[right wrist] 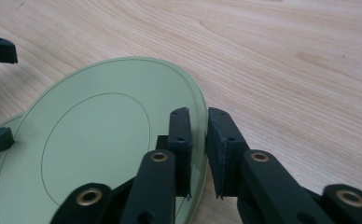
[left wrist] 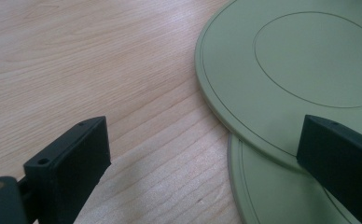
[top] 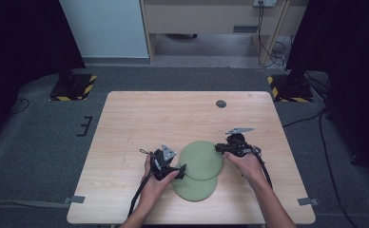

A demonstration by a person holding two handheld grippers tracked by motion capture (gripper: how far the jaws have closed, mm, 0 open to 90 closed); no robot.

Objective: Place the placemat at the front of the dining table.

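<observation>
Two pale green plates lie overlapped on the wooden counter [top: 125, 123]. The upper plate [top: 201, 159] serves as landmark. It rests partly on the lower plate [top: 194, 187], which sticks out from under its near edge, so much of the lower one is hidden.

The right hand-held gripper [top: 219, 148] sits at the upper plate's right rim. From the high view its jaws are too small and dark to read. The right gripper view settles it: the right hand-held gripper [right wrist: 198, 140] has its two jaws pinched together on the rim of the upper plate [right wrist: 100, 140], one pad on top and one outside the edge.

The left hand-held gripper [top: 181, 167] is at the upper plate's left rim, close to where the two plates overlap. In the left gripper view the left hand-held gripper [left wrist: 202, 154] has its jaws wide apart. One jaw stands over bare wood. The other lies over the edge of the upper plate [left wrist: 300, 60]; whether it touches I cannot tell. Below it, a sliver of the lower plate [left wrist: 272, 196] is cut off by the frame.
</observation>
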